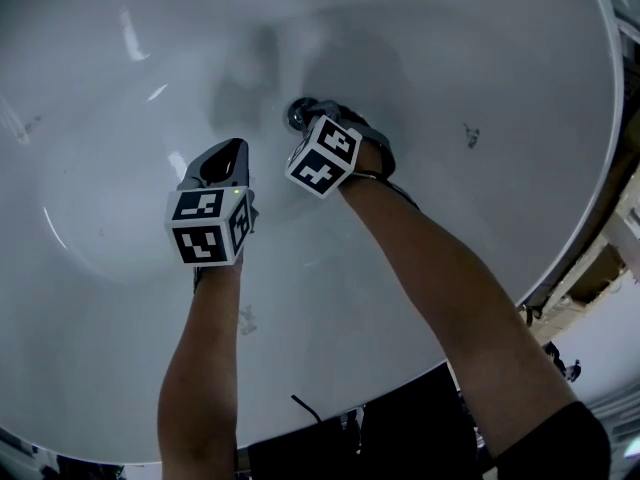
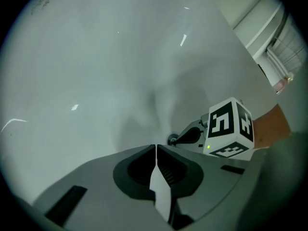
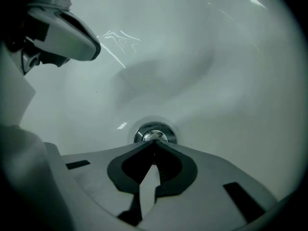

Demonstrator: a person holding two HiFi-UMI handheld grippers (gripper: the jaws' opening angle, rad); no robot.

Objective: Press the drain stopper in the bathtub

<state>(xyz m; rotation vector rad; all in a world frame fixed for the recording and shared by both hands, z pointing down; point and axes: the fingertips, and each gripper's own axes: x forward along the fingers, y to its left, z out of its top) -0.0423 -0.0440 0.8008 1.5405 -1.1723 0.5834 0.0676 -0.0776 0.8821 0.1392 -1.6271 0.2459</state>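
The chrome drain stopper (image 3: 154, 134) sits in the floor of the white bathtub (image 1: 450, 58). In the head view the drain stopper (image 1: 299, 114) peeks out just past my right gripper (image 1: 312, 120). My right gripper (image 3: 155, 141) is shut, its joined tips right at the stopper's near edge, apparently touching it. My left gripper (image 1: 228, 151) hovers to the left of the drain, a short way off. In the left gripper view my left gripper (image 2: 156, 146) is shut with nothing held, and the drain stopper (image 2: 173, 139) shows beyond it beside the right gripper (image 2: 185, 137).
The tub's curved rim (image 1: 600, 148) runs along the right, with a wooden frame (image 1: 600, 268) beyond it. The tub walls slope up around the drain on all sides. A dark cable (image 1: 310, 408) hangs near the person's body at the bottom.
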